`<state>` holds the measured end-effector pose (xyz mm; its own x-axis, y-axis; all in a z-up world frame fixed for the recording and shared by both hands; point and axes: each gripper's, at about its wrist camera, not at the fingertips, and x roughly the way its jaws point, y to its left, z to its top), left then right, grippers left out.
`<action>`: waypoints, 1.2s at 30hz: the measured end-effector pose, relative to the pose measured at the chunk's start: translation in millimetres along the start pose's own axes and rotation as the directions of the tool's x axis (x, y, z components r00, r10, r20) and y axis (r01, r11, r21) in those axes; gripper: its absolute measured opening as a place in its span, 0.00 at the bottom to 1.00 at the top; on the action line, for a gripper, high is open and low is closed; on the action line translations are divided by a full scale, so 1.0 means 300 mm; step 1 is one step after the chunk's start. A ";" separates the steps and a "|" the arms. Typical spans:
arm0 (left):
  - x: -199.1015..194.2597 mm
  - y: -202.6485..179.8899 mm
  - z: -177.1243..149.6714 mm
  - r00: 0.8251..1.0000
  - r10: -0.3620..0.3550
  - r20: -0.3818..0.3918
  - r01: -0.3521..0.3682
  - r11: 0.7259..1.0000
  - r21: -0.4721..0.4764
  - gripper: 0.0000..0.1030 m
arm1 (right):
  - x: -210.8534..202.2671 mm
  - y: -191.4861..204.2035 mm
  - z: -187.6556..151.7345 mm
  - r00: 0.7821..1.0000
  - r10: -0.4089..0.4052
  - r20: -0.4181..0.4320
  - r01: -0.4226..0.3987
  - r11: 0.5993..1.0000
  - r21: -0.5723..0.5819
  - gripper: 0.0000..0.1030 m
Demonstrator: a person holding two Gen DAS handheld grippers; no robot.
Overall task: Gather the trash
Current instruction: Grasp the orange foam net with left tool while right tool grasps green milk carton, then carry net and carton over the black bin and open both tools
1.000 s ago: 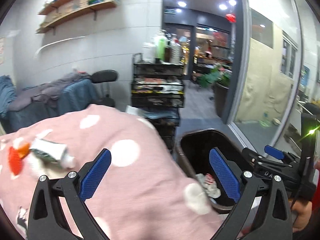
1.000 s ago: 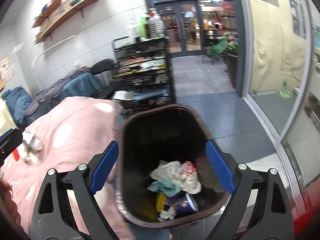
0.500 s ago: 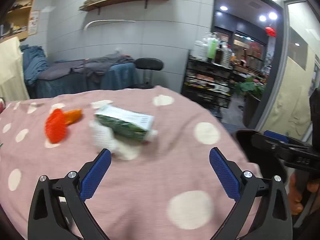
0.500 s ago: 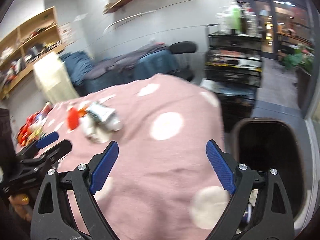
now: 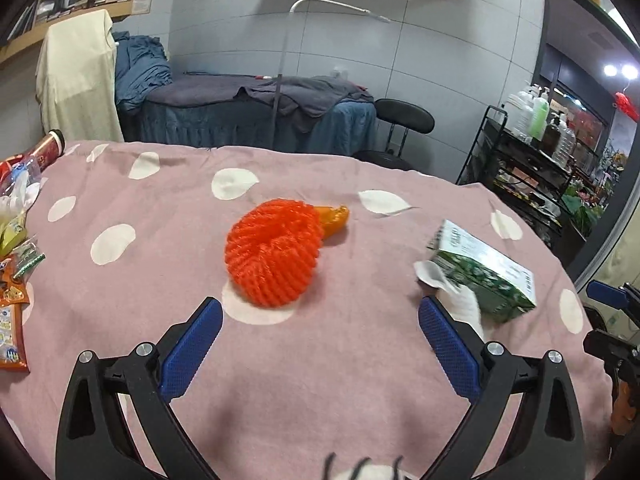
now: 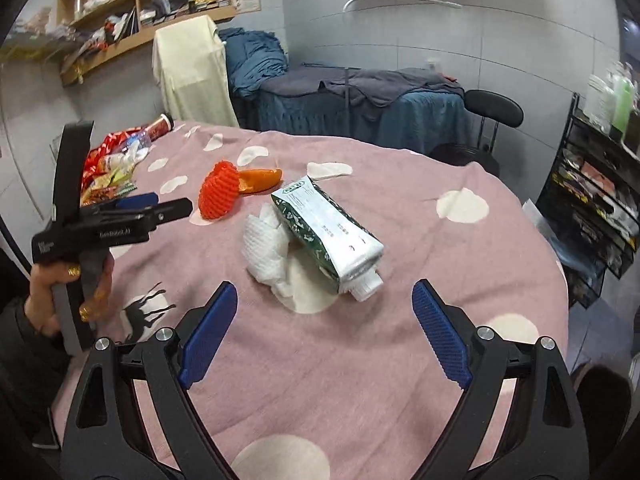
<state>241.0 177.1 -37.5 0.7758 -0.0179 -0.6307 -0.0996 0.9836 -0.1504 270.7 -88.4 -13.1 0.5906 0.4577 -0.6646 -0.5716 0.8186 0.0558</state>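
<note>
Left wrist view: low over table (image 5: 360,360), facing net (image 5: 274,254). Right wrist view: further right, facing tube (image 6: 326,232). Both share net (image 6: 218,196), tube (image 5: 486,276).

Snack packets (image 5: 10,312) cut off at 9 o'clock edge. Orange peel (image 5: 333,219) partly hidden behind red foam net (image 5: 274,254).
</note>
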 end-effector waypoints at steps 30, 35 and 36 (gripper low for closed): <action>0.014 0.030 0.008 0.999 -0.028 -0.046 0.025 0.997 -0.073 0.23 | 0.136 -0.015 0.082 1.000 0.001 -0.024 -0.003 0.997 -0.074 0.50; -0.127 -0.063 -0.023 0.998 -0.057 0.027 0.058 0.998 -0.037 0.23 | 0.003 -0.026 0.040 0.999 0.020 0.027 -0.019 1.000 -0.021 0.51; -0.160 -0.090 -0.034 0.997 -0.061 0.042 0.062 0.998 -0.024 0.23 | -0.027 -0.032 0.030 0.999 0.023 0.039 -0.023 1.000 -0.008 0.51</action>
<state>200.1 149.5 -11.0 0.8062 -0.0705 -0.5874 -0.0660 0.9760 -0.2078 276.5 -96.9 -1.7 0.5990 0.4897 -0.6336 -0.5897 0.8050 0.0647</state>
